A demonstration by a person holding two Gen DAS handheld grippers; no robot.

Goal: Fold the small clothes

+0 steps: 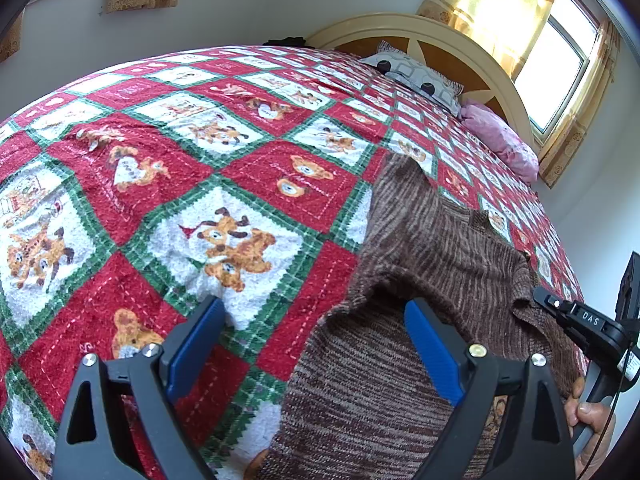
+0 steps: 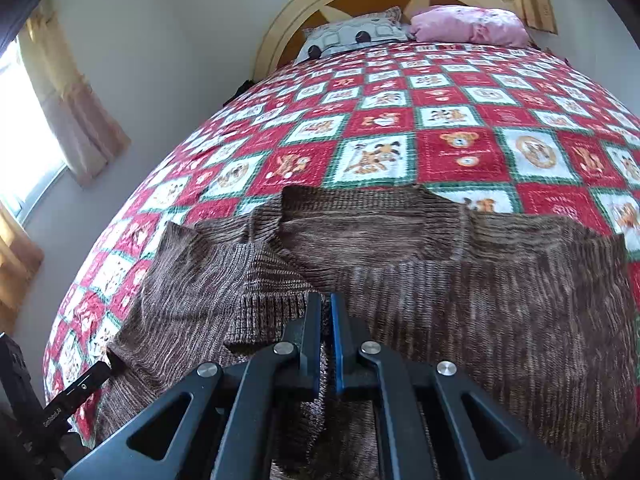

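1. Brown knit sweater (image 2: pixel 460 292) lay spread on the bed (image 1: pixel 132 216), near the foot edge and toward the right side, pillows well apart at the headboard end.
2. Looked like the early fold step: one sleeve (image 2: pixel 188 280) already angled in across the left part of the body, rest mostly flat.
3. Right gripper (image 2: pixel 326 312) pinched nearly shut, only a thin slit between the blue pads, with a ridge of the knit seemingly caught in it near the ribbed edge.
4. Left gripper (image 1: pixel 316 344) spread wide, holding nothing, hovering over the sweater's left border with one finger above the quilt and the other above the knit.
5. Next move probably called for the left to drop onto that border and close, then both lifting together and carrying the fabric across.
6. Loose knit, so likely to sag and bunch if lifted from just one side.
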